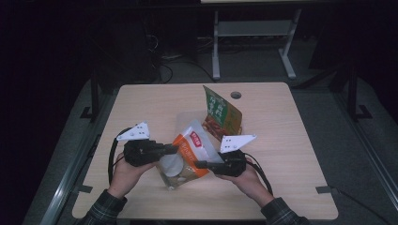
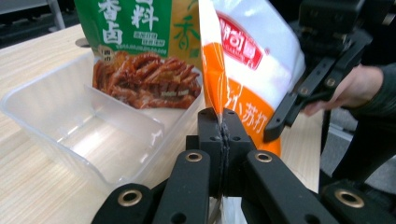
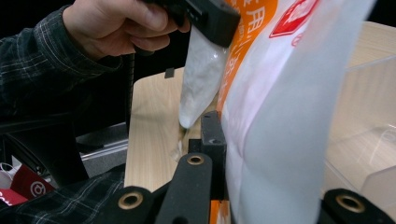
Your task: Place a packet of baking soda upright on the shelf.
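High view: orange-white pouch (image 1: pixel 190 152) is hanging at frame centre between left gripper (image 1: pixel 174 149) and right gripper (image 1: pixel 199 164), both pinching its edges; bare table (image 1: pixel 281 154) lies to the right.

Left gripper view: jaws are clamping the pouch's edge beside the clear tray (image 2: pixel 70 121) and green packet (image 2: pixel 140 51).

Right gripper view: jaws are pressing the pouch's side.

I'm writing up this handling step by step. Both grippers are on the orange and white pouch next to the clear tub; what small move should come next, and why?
Probably a short lift and carry toward the clear tub. The left gripper is shut on the orange and white pouch at one edge, the right gripper on the other, so it hangs between them; the tub's compartments look empty and lie just beyond it.
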The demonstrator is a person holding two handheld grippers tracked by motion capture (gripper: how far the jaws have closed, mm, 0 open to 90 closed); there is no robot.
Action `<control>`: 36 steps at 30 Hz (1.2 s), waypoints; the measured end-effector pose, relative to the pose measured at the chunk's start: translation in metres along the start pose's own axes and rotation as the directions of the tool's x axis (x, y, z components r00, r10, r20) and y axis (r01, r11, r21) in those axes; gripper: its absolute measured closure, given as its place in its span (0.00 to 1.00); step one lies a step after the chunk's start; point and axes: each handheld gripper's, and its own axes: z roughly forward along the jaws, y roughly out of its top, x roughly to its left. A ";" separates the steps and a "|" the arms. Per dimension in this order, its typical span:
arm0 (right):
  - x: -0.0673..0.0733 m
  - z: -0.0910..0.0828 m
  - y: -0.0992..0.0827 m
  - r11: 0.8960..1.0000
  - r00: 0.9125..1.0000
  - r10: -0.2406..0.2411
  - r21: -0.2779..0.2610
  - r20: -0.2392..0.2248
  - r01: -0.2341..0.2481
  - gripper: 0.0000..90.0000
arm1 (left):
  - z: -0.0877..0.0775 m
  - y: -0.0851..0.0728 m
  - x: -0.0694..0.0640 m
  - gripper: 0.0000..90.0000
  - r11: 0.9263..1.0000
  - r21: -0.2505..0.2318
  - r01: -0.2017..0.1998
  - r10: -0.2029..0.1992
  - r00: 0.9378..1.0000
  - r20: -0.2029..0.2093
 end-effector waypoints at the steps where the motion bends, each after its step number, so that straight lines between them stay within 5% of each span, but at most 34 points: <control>1: 0.000 -0.001 0.000 1.000 1.000 -0.002 0.004 0.002 0.002 1.00 | 0.001 -0.001 0.000 0.99 1.000 0.009 -0.007 0.007 1.000 -0.005; 8: 0.002 -0.005 0.003 1.000 1.000 -0.022 0.014 -0.006 0.022 1.00 | 0.011 -0.007 -0.001 0.96 0.996 0.086 -0.032 0.034 0.999 -0.022; 17: 0.005 -0.005 0.003 0.999 0.999 -0.041 0.027 -0.024 0.042 1.00 | 0.018 -0.012 -0.001 0.84 0.991 0.127 -0.043 0.048 0.998 -0.037; 29: 0.007 -0.012 0.004 0.997 0.998 -0.061 0.050 -0.018 0.062 1.00 | 0.015 -0.032 -0.005 0.50 0.987 0.153 -0.043 0.054 0.996 -0.068; 36: 0.008 -0.016 0.006 0.995 0.997 -0.074 0.068 -0.015 0.075 1.00 | 0.019 -0.065 -0.013 0.31 0.971 0.233 -0.045 0.055 0.998 -0.036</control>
